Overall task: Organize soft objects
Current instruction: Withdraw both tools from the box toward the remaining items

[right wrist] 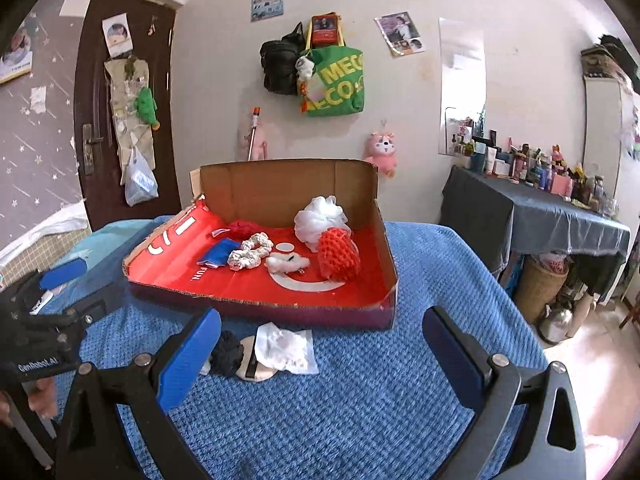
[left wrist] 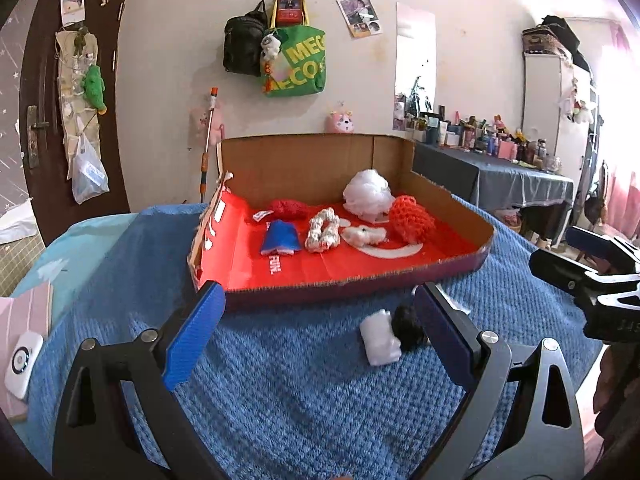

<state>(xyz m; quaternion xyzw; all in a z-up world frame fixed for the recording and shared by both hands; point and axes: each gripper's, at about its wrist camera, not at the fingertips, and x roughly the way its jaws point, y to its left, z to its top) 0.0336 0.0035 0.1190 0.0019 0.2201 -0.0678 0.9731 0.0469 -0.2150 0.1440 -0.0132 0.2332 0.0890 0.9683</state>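
A cardboard tray with a red floor (left wrist: 360,276) (right wrist: 256,304) stands on the blue blanket. In it lie a white mesh puff (left wrist: 367,192) (right wrist: 320,218), a red net sponge (left wrist: 412,218) (right wrist: 338,258), a white scrunchie (left wrist: 323,230) (right wrist: 250,254), a blue cloth (left wrist: 280,238) (right wrist: 218,256), a dark red knit piece (left wrist: 289,209) and a small white fluffy item (left wrist: 366,235) (right wrist: 284,262). In front of the tray lie a white soft packet (left wrist: 379,342) (right wrist: 286,346), a black pompom (left wrist: 408,326) (right wrist: 227,352) and a beige pad (right wrist: 256,368). My left gripper (left wrist: 320,340) and right gripper (right wrist: 320,360) are open and empty above them.
The blue blanket (left wrist: 300,400) covers the surface. A white device (left wrist: 22,360) lies at the left edge. A dark-clothed table with bottles (right wrist: 560,208) stands at the right. A door (left wrist: 52,100) and hanging bags (left wrist: 296,60) are on the far wall.
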